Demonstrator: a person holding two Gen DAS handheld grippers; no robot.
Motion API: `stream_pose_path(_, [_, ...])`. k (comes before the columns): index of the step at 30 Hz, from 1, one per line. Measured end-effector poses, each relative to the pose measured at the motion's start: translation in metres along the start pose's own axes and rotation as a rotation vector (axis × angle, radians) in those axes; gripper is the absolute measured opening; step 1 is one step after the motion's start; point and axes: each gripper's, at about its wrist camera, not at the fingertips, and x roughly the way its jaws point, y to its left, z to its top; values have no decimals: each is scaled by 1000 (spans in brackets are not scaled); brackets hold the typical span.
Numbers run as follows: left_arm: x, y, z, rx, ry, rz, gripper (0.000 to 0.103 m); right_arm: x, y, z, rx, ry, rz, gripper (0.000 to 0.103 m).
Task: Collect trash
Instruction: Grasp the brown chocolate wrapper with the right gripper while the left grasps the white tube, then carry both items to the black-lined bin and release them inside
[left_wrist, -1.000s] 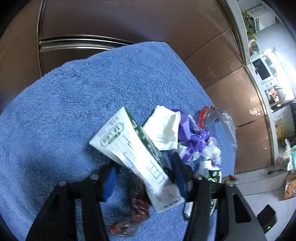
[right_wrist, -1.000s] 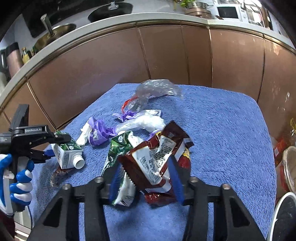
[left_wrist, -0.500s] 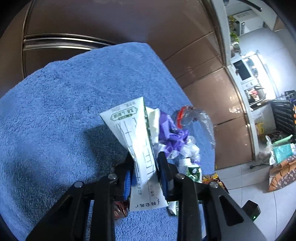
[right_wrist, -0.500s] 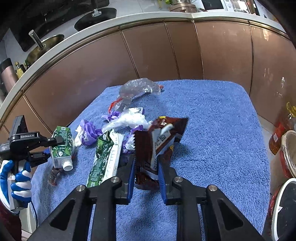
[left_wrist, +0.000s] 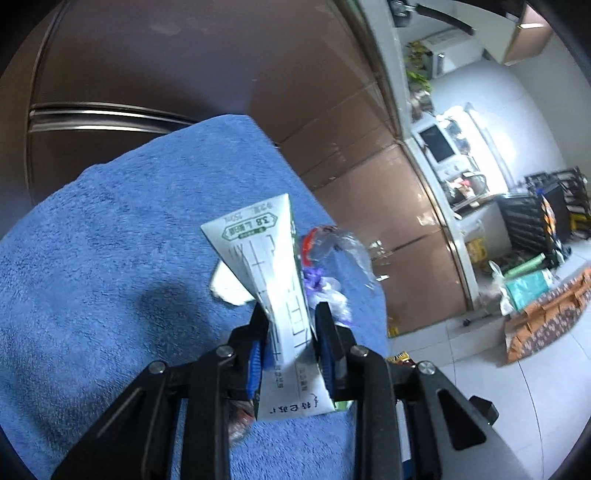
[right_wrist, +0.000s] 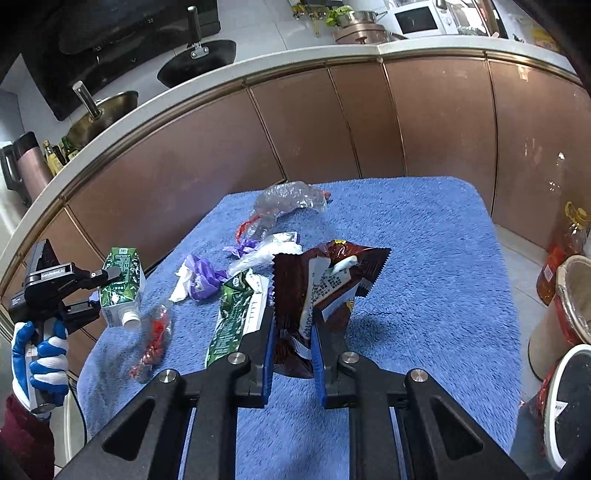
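My left gripper (left_wrist: 290, 314) is shut on a green-and-white milk carton (left_wrist: 271, 280) and holds it above the blue towel (left_wrist: 110, 258); the carton (right_wrist: 122, 288) and gripper (right_wrist: 99, 291) also show at the left of the right wrist view. My right gripper (right_wrist: 292, 317) is shut on a dark red snack wrapper (right_wrist: 325, 291) lifted off the towel (right_wrist: 424, 258). On the towel lie a green wrapper (right_wrist: 232, 317), a purple bag (right_wrist: 201, 280), white tissue (right_wrist: 181, 291), a clear plastic bag (right_wrist: 288, 199) and a small red wrapper (right_wrist: 153, 339).
Brown cabinet fronts (right_wrist: 295, 129) curve behind the towel under a counter with a wok (right_wrist: 99, 118). A bin (right_wrist: 569, 402), a bucket (right_wrist: 565, 314) and an oil bottle (right_wrist: 561, 254) stand at the right. Tiled floor with boxes (left_wrist: 546, 321) lies beyond the towel.
Both grippers have closed on their items and lifted them: the left raised the milk carton off the towel, the right raised the red snack wrapper upright.
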Motion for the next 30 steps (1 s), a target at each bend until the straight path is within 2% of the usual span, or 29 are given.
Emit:
stream_pose_path(6, [2, -26, -10, 86, 48, -81, 24, -34, 3, -1, 12, -55, -40, 16])
stream_pose_path(15, [53, -103, -45, 206, 201, -230, 24, -113, -29, -13, 85, -165, -177, 16])
stream_pose_path(18, [77, -141, -60, 261, 265, -266, 24, -133, -51, -24, 127, -187, -244, 16])
stream_pose_path(24, [130, -230, -100, 404, 388, -298, 24, -167, -120, -60, 276, -225, -377, 16])
stream_pose_path(27, [169, -277, -131, 476, 459, -305, 24, -177, -157, -77, 320, -217, -476, 16])
stream_pose_path(30, [212, -316, -167, 535, 530, -304, 24, -180, -193, -93, 376, -202, -534, 16])
